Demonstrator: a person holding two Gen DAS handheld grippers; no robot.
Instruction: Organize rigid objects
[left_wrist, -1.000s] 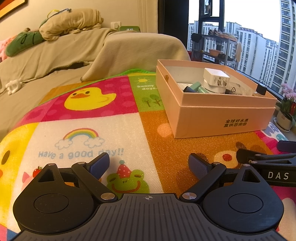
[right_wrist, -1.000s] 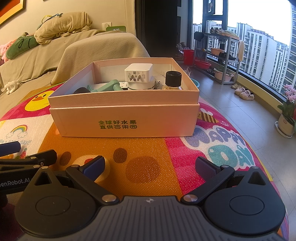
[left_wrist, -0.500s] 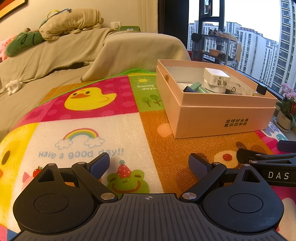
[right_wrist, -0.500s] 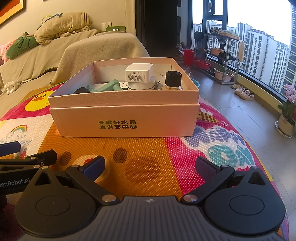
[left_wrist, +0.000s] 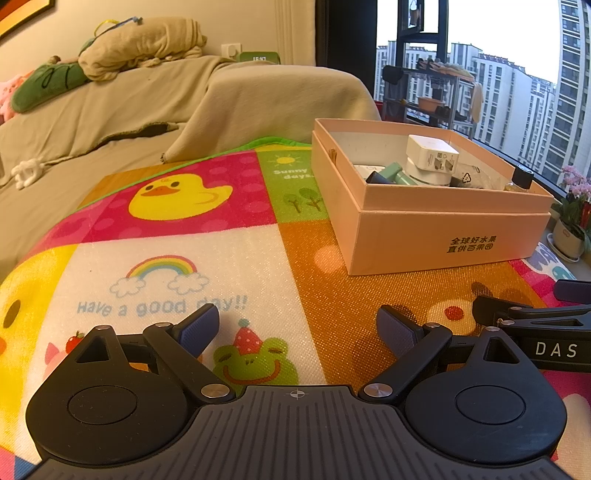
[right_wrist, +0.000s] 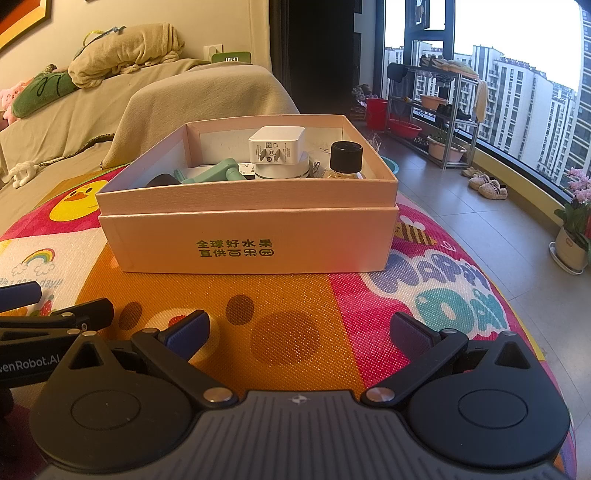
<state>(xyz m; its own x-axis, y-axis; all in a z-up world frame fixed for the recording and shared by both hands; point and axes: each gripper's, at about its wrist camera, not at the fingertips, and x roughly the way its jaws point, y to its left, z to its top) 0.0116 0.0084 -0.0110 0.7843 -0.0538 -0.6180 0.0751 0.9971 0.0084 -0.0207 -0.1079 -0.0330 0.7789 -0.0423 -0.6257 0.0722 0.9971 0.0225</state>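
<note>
A pink cardboard box (right_wrist: 251, 240) with green print stands on the cartoon play mat (right_wrist: 295, 317). Inside it I see a white plug adapter (right_wrist: 277, 146) on a white round device, a mint green object (right_wrist: 214, 171) and a small bottle with a black cap (right_wrist: 345, 157). In the left wrist view the same box (left_wrist: 443, 229) sits to the right, ahead of my fingers. My left gripper (left_wrist: 297, 328) is open over the mat with nothing between its fingers. My right gripper (right_wrist: 299, 332) is open too, directly in front of the box and short of it.
A sofa under a beige cover (left_wrist: 147, 110) runs behind the mat, with a folded blanket and soft toys on top. To the right are tiled floor (right_wrist: 461, 206), a metal rack (right_wrist: 432, 110), shoes, a potted plant (right_wrist: 572, 236) and big windows.
</note>
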